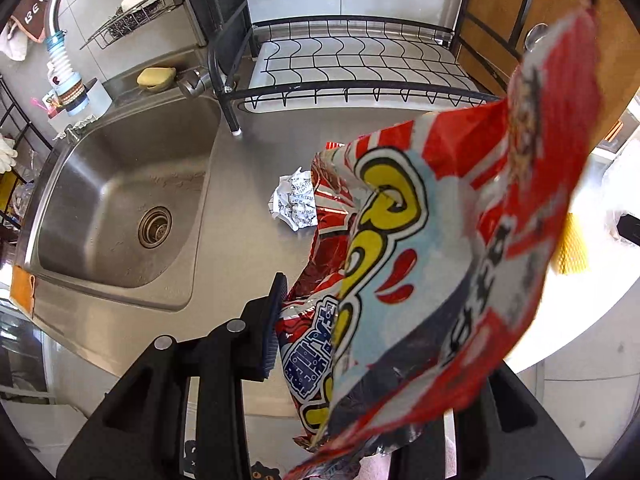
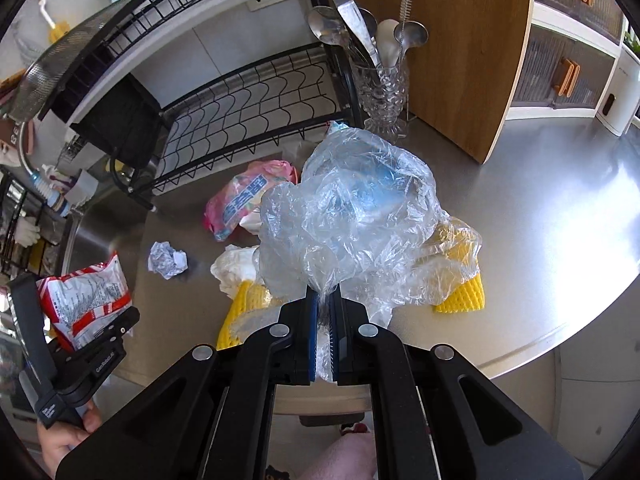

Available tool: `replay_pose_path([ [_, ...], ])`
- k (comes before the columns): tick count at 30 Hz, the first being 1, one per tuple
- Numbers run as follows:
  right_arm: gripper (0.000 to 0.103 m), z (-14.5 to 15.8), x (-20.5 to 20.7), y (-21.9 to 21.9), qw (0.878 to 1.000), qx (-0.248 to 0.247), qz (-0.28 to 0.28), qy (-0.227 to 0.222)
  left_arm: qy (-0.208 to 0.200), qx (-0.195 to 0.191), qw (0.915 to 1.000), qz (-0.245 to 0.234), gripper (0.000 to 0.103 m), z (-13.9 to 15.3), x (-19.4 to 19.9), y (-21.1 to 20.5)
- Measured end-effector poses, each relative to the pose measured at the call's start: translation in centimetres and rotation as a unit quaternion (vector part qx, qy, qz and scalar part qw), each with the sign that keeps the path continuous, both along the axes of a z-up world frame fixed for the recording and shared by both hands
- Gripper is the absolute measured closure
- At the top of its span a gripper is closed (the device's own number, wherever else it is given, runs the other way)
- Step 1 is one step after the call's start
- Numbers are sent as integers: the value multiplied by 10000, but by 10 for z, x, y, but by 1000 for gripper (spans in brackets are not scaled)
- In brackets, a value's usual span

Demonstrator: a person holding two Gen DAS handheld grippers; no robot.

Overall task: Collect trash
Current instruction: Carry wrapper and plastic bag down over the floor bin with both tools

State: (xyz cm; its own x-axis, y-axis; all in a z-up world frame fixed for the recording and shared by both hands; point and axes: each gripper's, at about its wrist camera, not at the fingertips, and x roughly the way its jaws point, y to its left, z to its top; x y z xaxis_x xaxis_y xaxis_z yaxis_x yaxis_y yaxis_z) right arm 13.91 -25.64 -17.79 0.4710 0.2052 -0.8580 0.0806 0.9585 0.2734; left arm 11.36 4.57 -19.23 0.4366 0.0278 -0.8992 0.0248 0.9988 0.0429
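My left gripper [image 1: 344,320] is shut on a red, white and yellow snack bag [image 1: 440,240], held up above the steel counter. The bag hides the right finger. That bag [image 2: 88,300] and the left gripper [image 2: 80,320] also show at the left of the right wrist view. My right gripper [image 2: 324,296] is shut on a crumpled clear plastic bag [image 2: 352,208], lifted off the counter. On the counter lie a crumpled paper ball [image 1: 294,200] [image 2: 168,260], a pink packet [image 2: 244,196], white tissue [image 2: 232,268] and yellow foam netting [image 2: 460,296].
A steel sink [image 1: 120,200] is at the left, with a black wire dish rack [image 1: 360,64] [image 2: 248,112] behind. A glass holder of cutlery [image 2: 384,92] stands by a wooden panel [image 2: 460,60]. The counter's rounded edge [image 2: 560,340] runs at the right. A hand [image 2: 68,436] holds the left gripper.
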Motion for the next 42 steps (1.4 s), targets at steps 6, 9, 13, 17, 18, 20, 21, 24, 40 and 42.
replay_pose_path([
  [6,97,18,-42,8,9991,113,311,-264,-138,-32,9999,69,72,13,-33,0],
  [9,97,18,-68,12,9978,191,482,-401,-198,-62,9997,138,72,17,-57,-3],
  [13,97,8,-104,23,9959,194,769,-444,-227,-79,9995,221,72,15,-97,-10],
  [17,97,-12,-135,31,9939,248,1046,-264,-131,-105,9995,279,72,1,-139,-18],
  [18,97,-18,-142,33,9934,237,1099,-231,-87,-130,9995,280,72,-5,-149,-20],
  [20,97,-34,-153,36,9927,244,1173,-124,28,-158,9995,261,71,-20,-165,-22],
  [21,97,-43,-158,37,9925,272,1194,-58,89,-170,9995,246,71,-30,-171,-23],
  [24,97,-74,-167,42,9921,289,1215,153,298,-305,9989,194,71,-66,-183,-24],
  [40,97,-279,-153,96,9868,382,1256,944,1099,-865,9898,-265,71,-277,-166,-24],
  [42,96,-309,-147,98,9860,477,1137,1120,1201,-962,9877,-263,71,-301,-161,-22],
])
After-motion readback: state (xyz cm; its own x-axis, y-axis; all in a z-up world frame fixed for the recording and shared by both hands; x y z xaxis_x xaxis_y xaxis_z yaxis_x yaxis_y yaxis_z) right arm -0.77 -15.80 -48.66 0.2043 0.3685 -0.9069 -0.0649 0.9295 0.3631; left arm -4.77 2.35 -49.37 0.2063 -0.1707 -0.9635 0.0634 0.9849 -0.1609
